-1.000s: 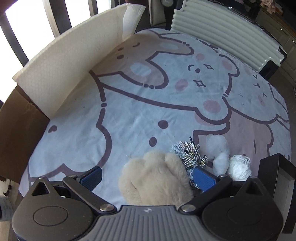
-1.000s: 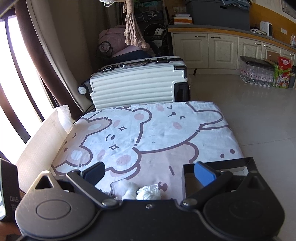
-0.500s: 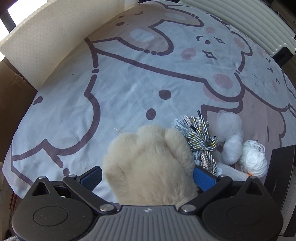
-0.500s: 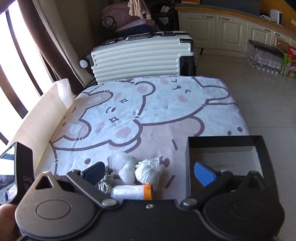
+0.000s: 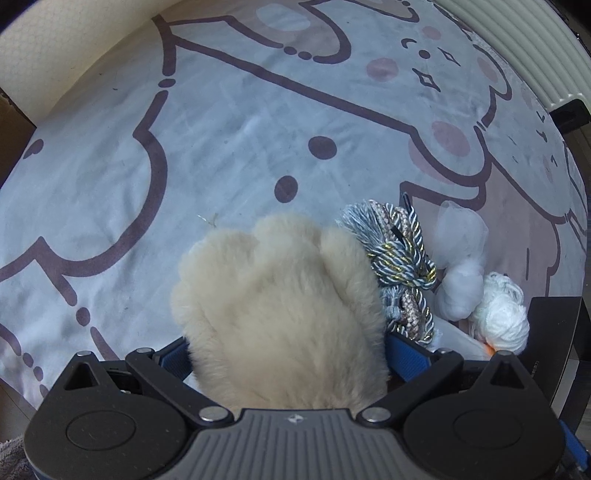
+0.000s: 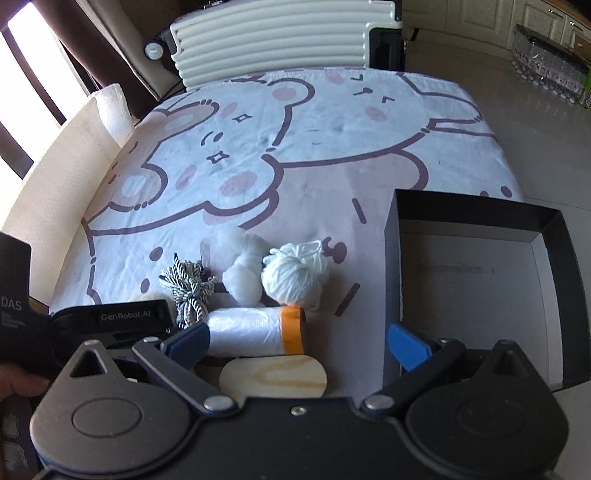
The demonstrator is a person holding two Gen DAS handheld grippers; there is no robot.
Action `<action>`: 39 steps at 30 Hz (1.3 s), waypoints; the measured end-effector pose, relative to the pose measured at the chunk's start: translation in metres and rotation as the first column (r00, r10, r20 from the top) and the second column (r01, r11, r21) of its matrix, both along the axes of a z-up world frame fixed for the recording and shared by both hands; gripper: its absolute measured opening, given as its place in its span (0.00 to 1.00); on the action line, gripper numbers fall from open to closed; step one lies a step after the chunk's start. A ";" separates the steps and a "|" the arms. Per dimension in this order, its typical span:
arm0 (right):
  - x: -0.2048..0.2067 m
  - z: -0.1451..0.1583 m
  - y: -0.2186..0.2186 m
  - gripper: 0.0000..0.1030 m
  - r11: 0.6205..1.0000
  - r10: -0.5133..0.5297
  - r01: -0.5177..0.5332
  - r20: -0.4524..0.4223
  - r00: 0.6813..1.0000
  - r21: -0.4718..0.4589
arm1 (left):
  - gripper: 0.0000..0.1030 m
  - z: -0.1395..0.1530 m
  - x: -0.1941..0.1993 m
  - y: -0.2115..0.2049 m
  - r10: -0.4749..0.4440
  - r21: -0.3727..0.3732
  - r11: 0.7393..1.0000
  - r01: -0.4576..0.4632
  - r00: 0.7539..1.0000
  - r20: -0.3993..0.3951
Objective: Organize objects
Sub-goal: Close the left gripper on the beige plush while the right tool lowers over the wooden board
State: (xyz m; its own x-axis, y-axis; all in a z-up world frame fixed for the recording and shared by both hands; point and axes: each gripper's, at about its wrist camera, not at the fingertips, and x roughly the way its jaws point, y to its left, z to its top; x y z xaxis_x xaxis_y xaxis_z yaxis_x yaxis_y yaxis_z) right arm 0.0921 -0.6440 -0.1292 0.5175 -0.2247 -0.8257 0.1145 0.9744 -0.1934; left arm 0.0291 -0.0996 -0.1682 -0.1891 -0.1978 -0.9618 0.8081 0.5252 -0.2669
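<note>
Left hand-held gripper (image 5: 286, 356) low over the near edge of the bed, blue pads set on either side of a cream plush paw glove (image 5: 280, 310) but not visibly pressing into it; whether truly gripping cannot be told. Paw glove flat on the bear-print sheet (image 5: 221, 129), toes pointing away, fur spilling past both pads. Likely very light, soft and squashy; fur liable to slip, so best pinched across the narrow wrist end, deep enough to catch the fabric under the pile. Touching its right side, a knotted bundle of blue, white and gold twisted cord (image 5: 397, 258); loose strands apt to snag or trail. Just beyond that, two tufts of white stuffing (image 5: 460, 258) and a ball of white yarn (image 5: 500, 317), close together. Right hand-held gripper (image 6: 297, 341) wide apart and holding nothing, hanging above a roll of clear plastic bags with an orange band (image 6: 258, 330) lying on its side beside the left pad, and a pale oval wooden piece (image 6: 273, 378) nearer still. Roll probably smooth and slippery, firm enough to clamp across its middle; wooden piece stiff and flat, awkward to lift off soft bedding. On the right, an open black box (image 6: 391, 258) with a pale bare floor, the probable destination for the items. Ribbed cream suitcase (image 6: 273, 33) standing past the far end of the bed.
</note>
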 end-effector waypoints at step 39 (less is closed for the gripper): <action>0.061 -0.057 0.021 0.93 0.995 -0.093 0.080 -0.261 0.961 -0.060 | 0.73 0.018 0.027 0.016 -0.610 -0.010 0.770 0.638 0.741 0.282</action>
